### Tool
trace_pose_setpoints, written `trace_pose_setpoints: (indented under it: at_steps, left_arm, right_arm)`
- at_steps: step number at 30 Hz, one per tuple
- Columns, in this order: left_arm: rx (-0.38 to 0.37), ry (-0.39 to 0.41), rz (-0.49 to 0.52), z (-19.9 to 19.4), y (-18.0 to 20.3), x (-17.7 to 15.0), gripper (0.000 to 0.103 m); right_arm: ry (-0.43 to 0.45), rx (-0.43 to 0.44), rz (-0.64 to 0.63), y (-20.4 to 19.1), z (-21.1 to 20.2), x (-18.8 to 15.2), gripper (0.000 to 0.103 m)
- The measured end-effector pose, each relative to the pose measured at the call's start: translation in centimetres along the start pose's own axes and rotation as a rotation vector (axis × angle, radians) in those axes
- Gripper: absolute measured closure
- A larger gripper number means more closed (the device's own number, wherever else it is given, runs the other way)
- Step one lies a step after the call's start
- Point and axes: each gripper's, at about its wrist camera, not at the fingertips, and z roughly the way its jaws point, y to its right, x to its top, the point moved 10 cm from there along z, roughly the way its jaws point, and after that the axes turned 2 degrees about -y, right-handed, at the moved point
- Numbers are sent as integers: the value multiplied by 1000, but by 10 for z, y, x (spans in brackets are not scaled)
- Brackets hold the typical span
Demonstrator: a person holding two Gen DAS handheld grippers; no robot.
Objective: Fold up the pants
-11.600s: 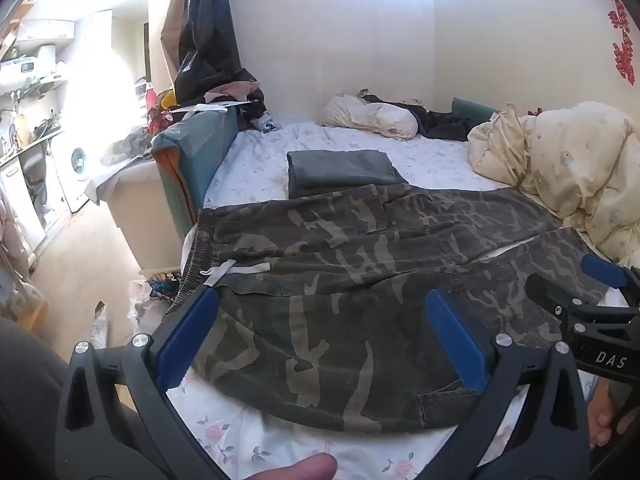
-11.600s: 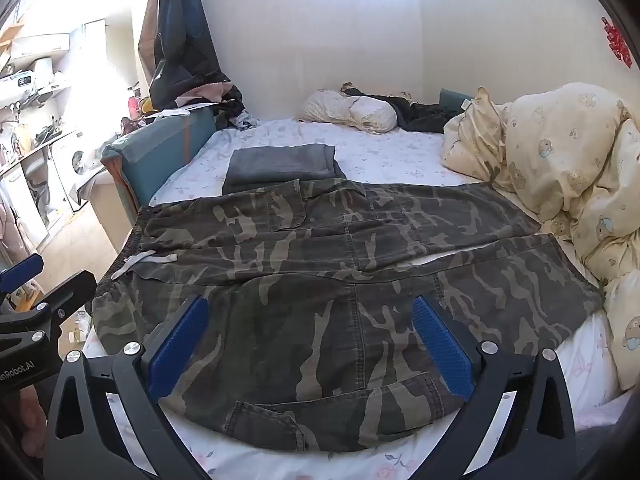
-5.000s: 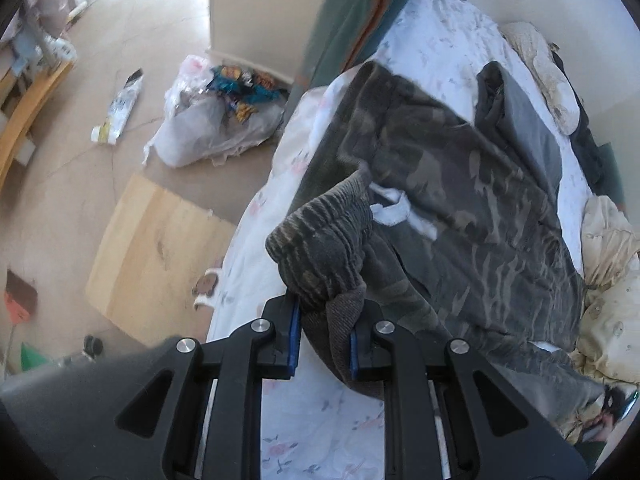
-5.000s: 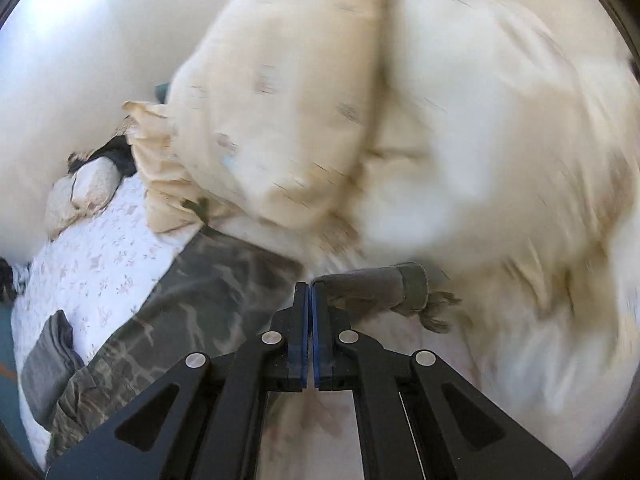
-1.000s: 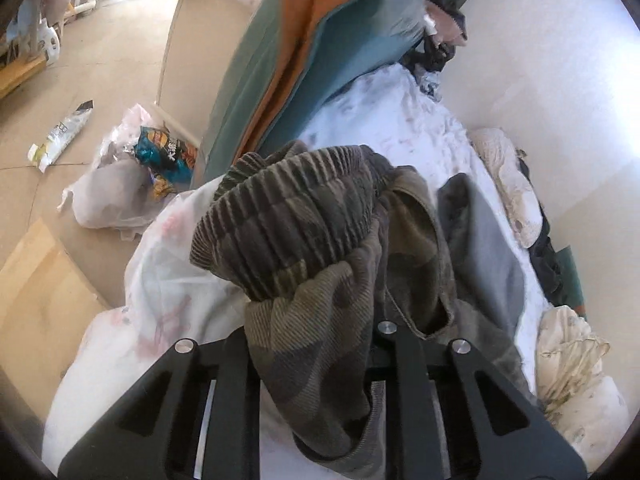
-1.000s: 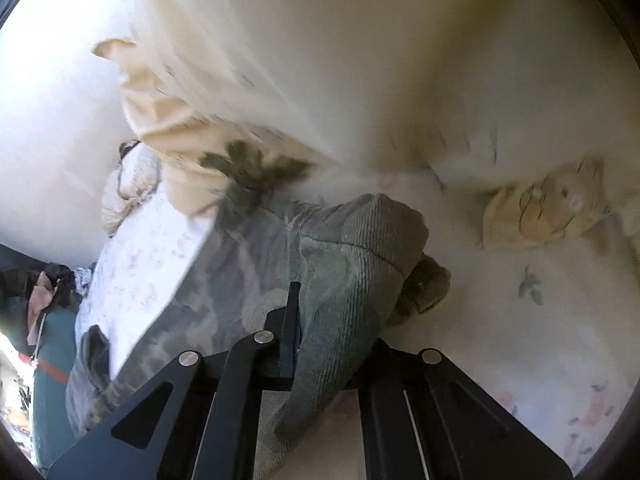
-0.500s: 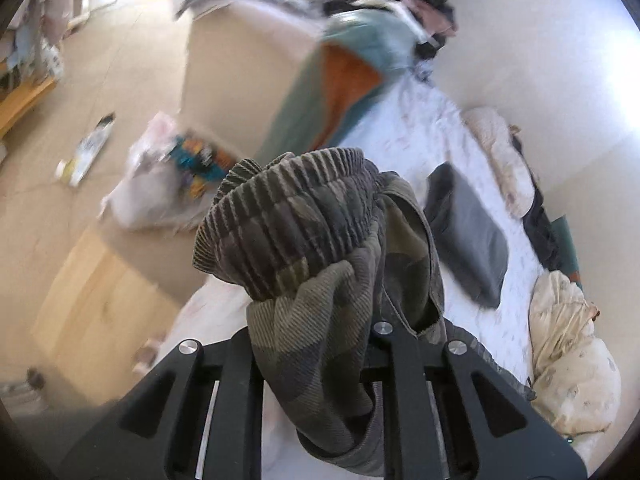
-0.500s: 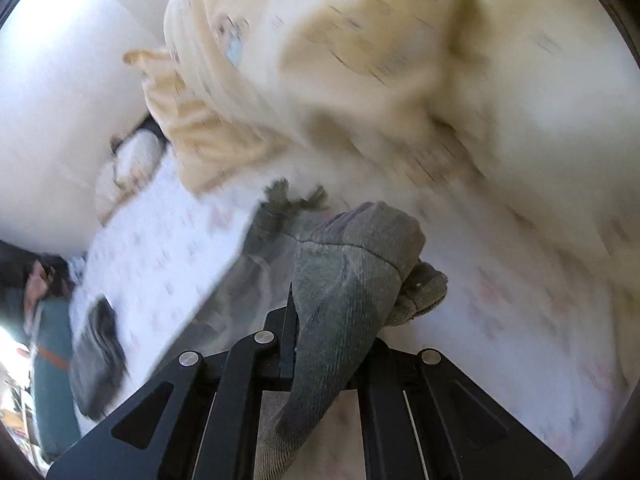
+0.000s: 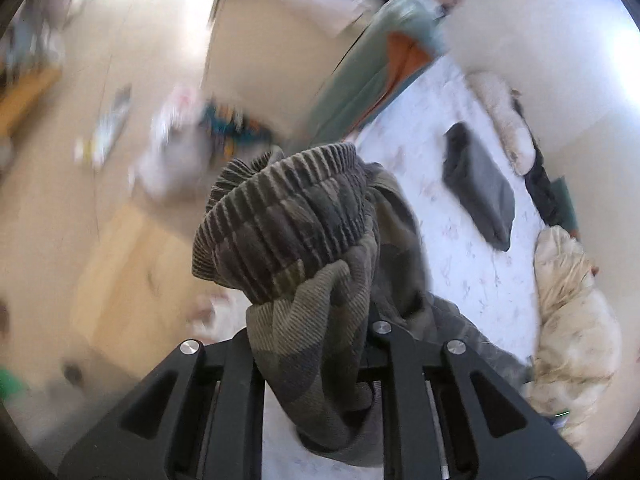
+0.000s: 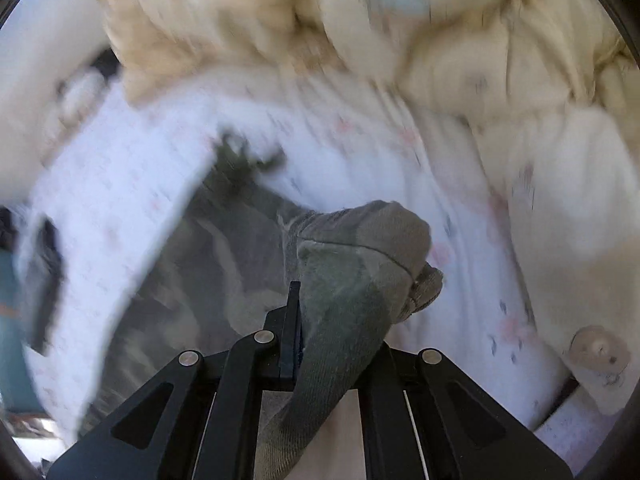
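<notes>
The camouflage pants hang between my two grippers above the bed. My left gripper (image 9: 316, 344) is shut on the ribbed waistband (image 9: 288, 220), which bunches over the jaws and hides the fingertips. My right gripper (image 10: 320, 320) is shut on the cuff end of a leg (image 10: 360, 248); the leg cloth (image 10: 192, 264) trails down to the left over the flowered sheet (image 10: 120, 184). Both views are blurred by motion.
A folded grey garment (image 9: 476, 184) lies on the sheet (image 9: 460, 248). A cream duvet (image 10: 440, 40) is heaped to the right, also in the left wrist view (image 9: 572, 320). A teal and orange headboard (image 9: 376, 60), a bag of litter (image 9: 188, 140) and a wooden board (image 9: 132, 276) stand left of the bed.
Both grippers have risen and pulled back from the bed with the pants held. More floor shows on the left and more sheet on the right.
</notes>
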Motion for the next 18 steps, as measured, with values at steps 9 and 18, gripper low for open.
trace_pose_setpoints:
  at_steps: [9, 18]
  left_arm:
    - [122, 47, 152, 4, 24, -11, 90]
    - [109, 65, 211, 1, 37, -15, 90]
  right_arm:
    - [-91, -521, -318, 14, 6, -17, 43]
    - [113, 134, -661, -225, -99, -150, 42]
